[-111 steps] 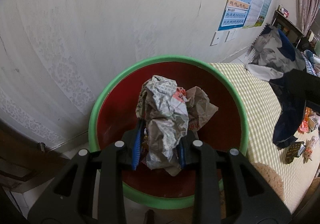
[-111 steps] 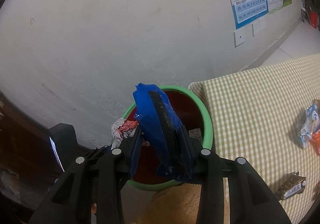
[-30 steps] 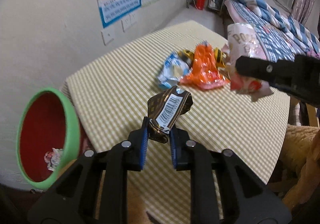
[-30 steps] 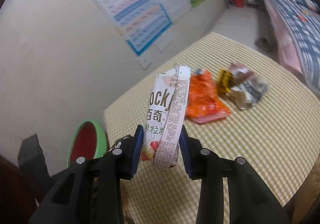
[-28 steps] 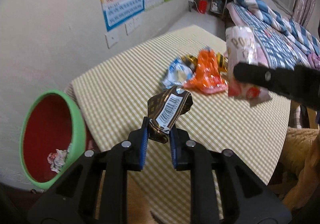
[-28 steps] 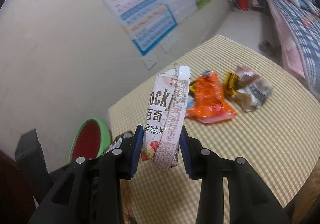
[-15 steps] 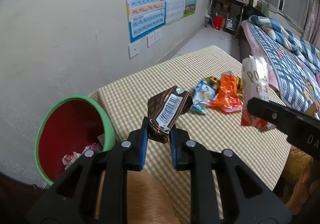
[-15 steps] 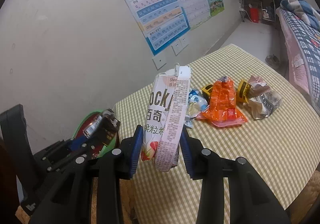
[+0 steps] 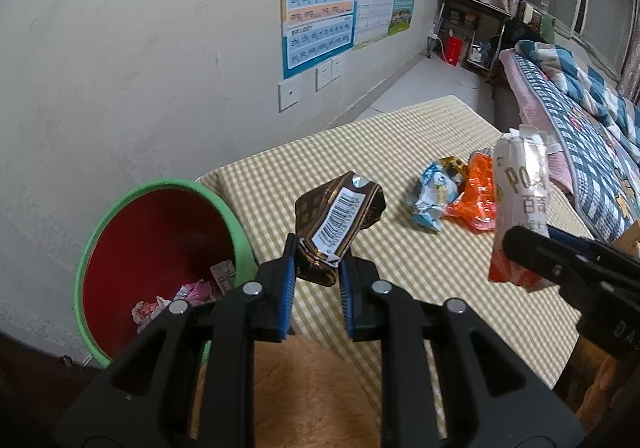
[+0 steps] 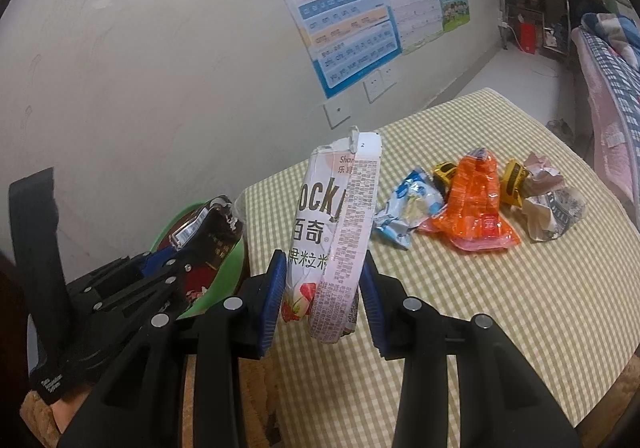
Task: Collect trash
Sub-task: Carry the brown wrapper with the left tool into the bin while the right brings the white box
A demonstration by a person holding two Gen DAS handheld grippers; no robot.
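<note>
My left gripper (image 9: 318, 276) is shut on a brown snack wrapper (image 9: 340, 218) with a barcode, held above the table's left end beside the red bin with a green rim (image 9: 86, 260). The bin holds crumpled paper and wrappers (image 9: 180, 298). My right gripper (image 10: 322, 284) is shut on a white and pink snack box (image 10: 336, 232), upright over the checked table (image 10: 520, 300). In the right wrist view the left gripper (image 10: 160, 262) and its brown wrapper (image 10: 212, 228) hover over the bin (image 10: 228, 268). The pink box (image 9: 520, 208) shows at the right of the left wrist view.
On the table lie a blue-white packet (image 10: 408, 208), an orange packet (image 10: 476, 204), yellow wrappers (image 10: 512, 176) and crumpled paper (image 10: 552, 208). A wall with posters (image 9: 320, 0) stands behind. A bed (image 9: 580, 120) is at the right. A brown furry surface (image 9: 316, 388) lies below the left gripper.
Both grippers have swung left toward the bin with their trash still held. The bin now fills more of the left wrist view, and the left gripper now shows in the right wrist view.
</note>
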